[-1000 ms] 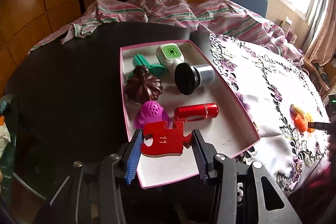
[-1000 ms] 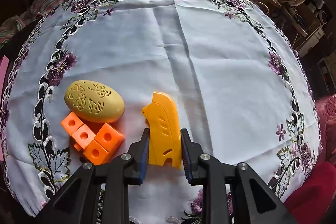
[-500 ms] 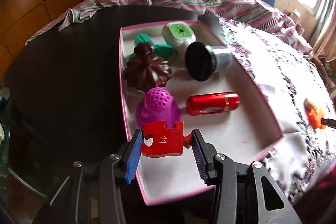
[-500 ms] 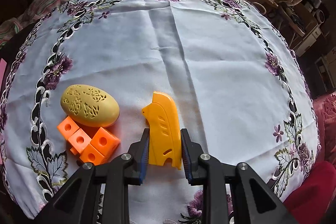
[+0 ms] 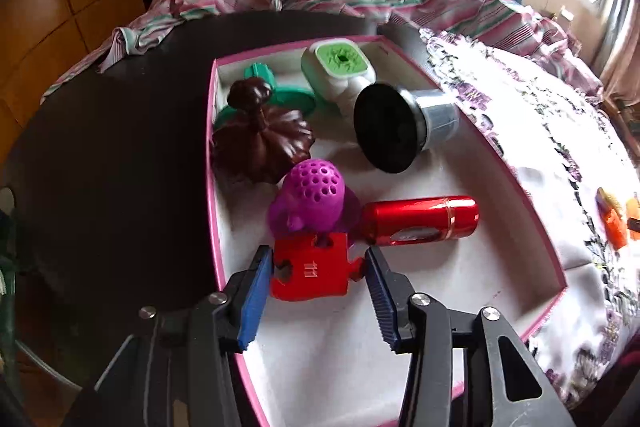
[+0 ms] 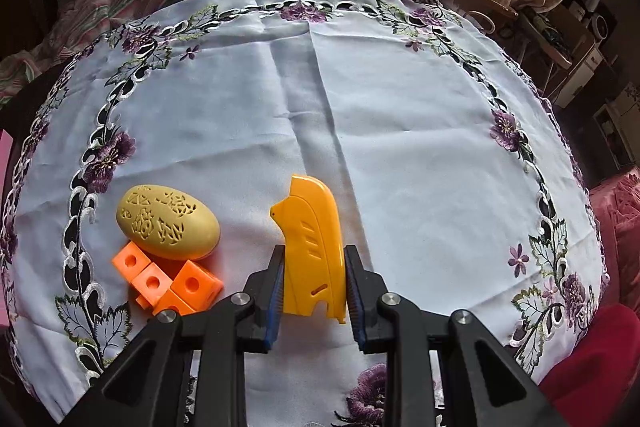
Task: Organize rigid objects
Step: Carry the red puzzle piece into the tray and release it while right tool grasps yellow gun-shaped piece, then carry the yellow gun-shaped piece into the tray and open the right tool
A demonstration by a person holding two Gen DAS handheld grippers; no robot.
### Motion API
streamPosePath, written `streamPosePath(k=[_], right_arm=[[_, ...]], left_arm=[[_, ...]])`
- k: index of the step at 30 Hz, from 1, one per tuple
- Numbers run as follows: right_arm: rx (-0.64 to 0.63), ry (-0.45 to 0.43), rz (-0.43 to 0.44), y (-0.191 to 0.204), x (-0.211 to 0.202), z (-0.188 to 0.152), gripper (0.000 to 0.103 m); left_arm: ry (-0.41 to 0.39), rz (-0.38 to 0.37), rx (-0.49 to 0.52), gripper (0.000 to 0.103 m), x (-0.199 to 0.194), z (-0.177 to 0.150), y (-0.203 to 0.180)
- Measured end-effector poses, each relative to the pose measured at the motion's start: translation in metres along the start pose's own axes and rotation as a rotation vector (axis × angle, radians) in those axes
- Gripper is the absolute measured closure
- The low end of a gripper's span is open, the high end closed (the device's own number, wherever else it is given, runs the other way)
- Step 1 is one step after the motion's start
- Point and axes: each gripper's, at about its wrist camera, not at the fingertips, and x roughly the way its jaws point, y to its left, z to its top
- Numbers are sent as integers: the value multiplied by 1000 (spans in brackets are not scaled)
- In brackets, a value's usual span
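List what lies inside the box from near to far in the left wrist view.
Red puzzle piece → purple perforated toy → brown pumpkin-shaped piece → green-topped white container.

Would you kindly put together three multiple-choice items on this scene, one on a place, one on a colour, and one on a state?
1. Where does the red cylinder lie?
A. inside the pink-rimmed box
B. on the embroidered cloth
C. on the bare dark table

2. What colour are the cubes beside the yellow egg?
A. green
B. orange
C. purple

3. What is the right gripper doing?
A. standing open and empty
B. gripping the egg
C. gripping the yellow plastic piece

Key: 1 A, it rests on the box's white floor; 2 B, plainly orange; 3 C, both pads press its sides.
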Motion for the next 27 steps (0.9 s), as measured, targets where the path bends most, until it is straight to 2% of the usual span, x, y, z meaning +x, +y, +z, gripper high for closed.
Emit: streamPosePath(k=[4,8,12,17,22,27], right_arm=[[-2,-4,-5,-2,2,1,76],[22,-31,-19,-11,2,4,76],[57,-121,-24,-17,-16,6,76],[38,-192,30,-10,-36,6,76],[-72,-206,87,31,-56,5,76],[-250,-242,208,106,-88,0,76]], left_arm=[[-64,5,-17,33,-23,-5,6],[-77,11,-41,32,-33,-7,10],[-79,53,-77,33,-42,-9,15],[-99,63,-91,33,-53,-8,19],[-122,52,-101,33,-62,-8,25],[-125,55,-115,33,-66,-10,30]])
